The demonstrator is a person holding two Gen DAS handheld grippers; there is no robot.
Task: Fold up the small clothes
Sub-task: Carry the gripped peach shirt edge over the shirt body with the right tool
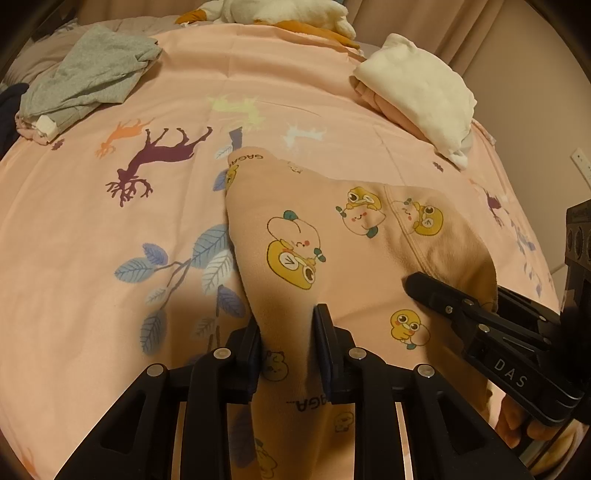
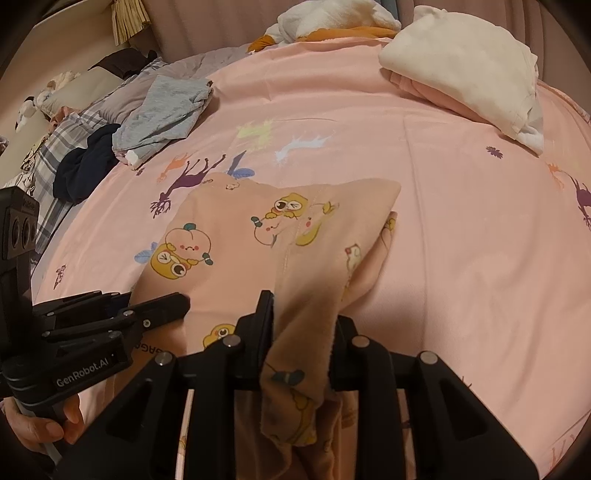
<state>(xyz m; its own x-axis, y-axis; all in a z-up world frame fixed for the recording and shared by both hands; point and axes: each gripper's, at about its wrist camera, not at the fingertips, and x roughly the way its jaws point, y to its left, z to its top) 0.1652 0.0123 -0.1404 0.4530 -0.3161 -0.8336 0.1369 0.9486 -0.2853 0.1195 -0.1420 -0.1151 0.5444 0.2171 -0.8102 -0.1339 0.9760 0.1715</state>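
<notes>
A small peach garment [image 1: 332, 243] printed with yellow cartoon figures lies on the pink bedsheet [image 1: 92, 221]; it also shows in the right wrist view [image 2: 236, 251]. My left gripper [image 1: 288, 332] is shut on the garment's near left edge. My right gripper [image 2: 303, 325] is shut on a bunched fold of its near right edge, which hangs between the jaws. The right gripper shows from the side in the left wrist view [image 1: 443, 299], and the left gripper shows in the right wrist view [image 2: 162, 306].
A grey garment [image 1: 88, 74] lies at the far left. A folded white and pink stack [image 1: 421, 88] sits at the far right. A white and orange plush [image 1: 280, 14] lies at the far edge. Dark and plaid clothes [image 2: 81, 162] lie left.
</notes>
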